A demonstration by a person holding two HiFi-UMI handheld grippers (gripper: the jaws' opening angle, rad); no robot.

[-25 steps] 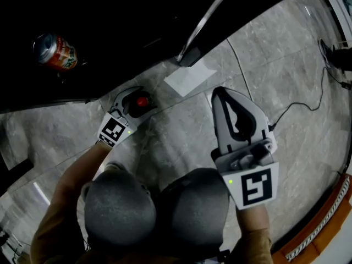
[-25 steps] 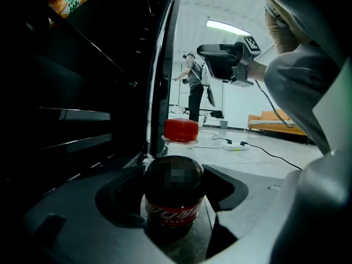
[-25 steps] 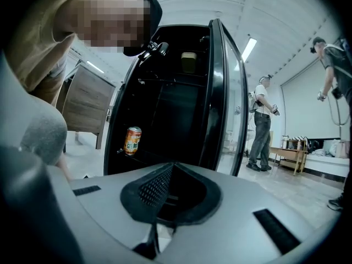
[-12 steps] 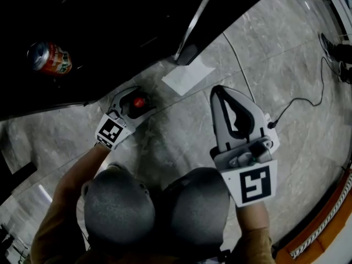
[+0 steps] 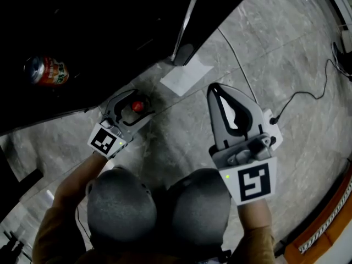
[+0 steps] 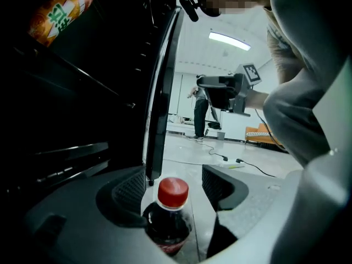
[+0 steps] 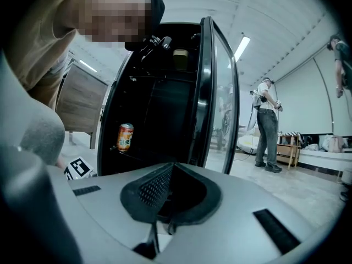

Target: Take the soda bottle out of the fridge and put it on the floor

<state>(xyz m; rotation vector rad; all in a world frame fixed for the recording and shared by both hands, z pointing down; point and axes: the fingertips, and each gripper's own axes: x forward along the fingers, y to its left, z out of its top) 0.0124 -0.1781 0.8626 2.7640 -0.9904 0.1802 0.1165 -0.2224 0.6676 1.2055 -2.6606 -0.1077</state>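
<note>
Soda bottle [image 6: 166,219] stands between left gripper [image 5: 138,102] jaws, its base hidden.

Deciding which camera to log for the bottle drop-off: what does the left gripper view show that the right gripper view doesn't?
Only the left gripper view: the red-capped soda bottle, upright between the left gripper's parted jaws. Only the right gripper view: the right gripper shut on nothing, and a wooden panel beside the fridge. Both: the open fridge door, the orange can inside, and a person standing in the background.
</note>
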